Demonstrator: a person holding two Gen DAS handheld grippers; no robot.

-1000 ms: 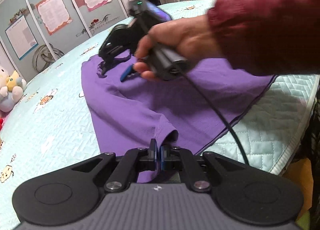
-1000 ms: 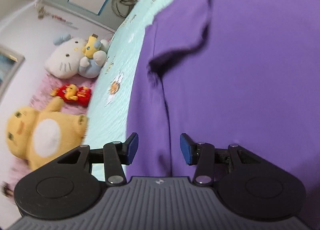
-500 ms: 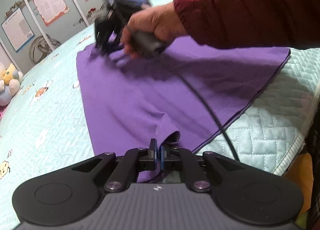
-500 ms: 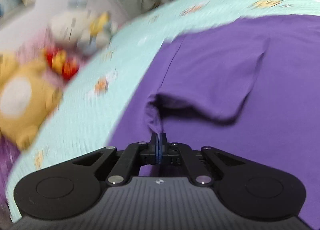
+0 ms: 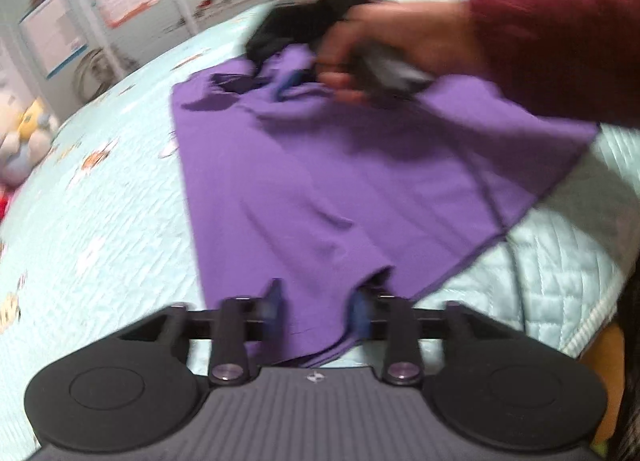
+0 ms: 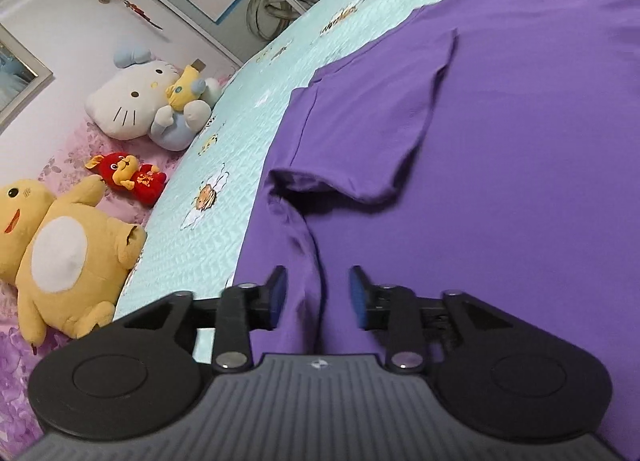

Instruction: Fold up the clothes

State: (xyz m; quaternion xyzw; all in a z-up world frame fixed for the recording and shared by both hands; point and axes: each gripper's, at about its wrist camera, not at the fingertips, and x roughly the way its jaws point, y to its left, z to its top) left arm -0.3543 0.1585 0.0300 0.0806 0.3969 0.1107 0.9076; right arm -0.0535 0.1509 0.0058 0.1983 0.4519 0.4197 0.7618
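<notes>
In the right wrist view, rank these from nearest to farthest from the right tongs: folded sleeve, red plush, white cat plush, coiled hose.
1. Folded sleeve, just ahead of the right tongs, on the purple shirt.
2. Red plush, off to the left.
3. White cat plush, left, behind the red one.
4. Coiled hose, far back by the wall.

Motion blur smears the right gripper [image 5: 288, 81] and the hand [image 5: 384, 49] holding it.

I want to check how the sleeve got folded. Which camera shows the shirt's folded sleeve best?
The right wrist view: the folded sleeve lies sharp and close, flat across the purple shirt. In the left wrist view the same shirt is motion-blurred, and that far end is partly hidden by the hand.
</notes>
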